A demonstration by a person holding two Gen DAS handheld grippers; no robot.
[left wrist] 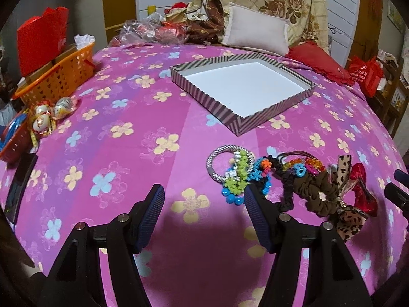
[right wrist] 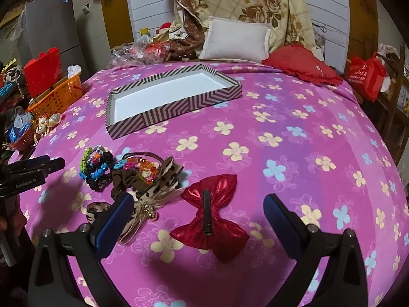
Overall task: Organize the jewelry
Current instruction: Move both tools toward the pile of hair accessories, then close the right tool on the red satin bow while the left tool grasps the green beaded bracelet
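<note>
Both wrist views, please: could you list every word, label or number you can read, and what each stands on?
"ConfidbeLAI", roughly: white print on the left tongs, letters blurred, spelling uncertain.
Red bag: white print, too blurred to read.
Refrigerator: blue-and-white sticker, too small to read.
Red pillow: small white tag, unreadable.
Nothing else legible.

Leopard bow [right wrist: 95, 211] partly behind left finger [right wrist: 115, 223]

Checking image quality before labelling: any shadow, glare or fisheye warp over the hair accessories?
Left wrist: left gripper casts a dark shadow on the bedspread short of the pile; striped tray bows from fisheye. Right wrist: red bow shows shiny highlights; its near edge falls in shadow; corners vignette black.
</note>
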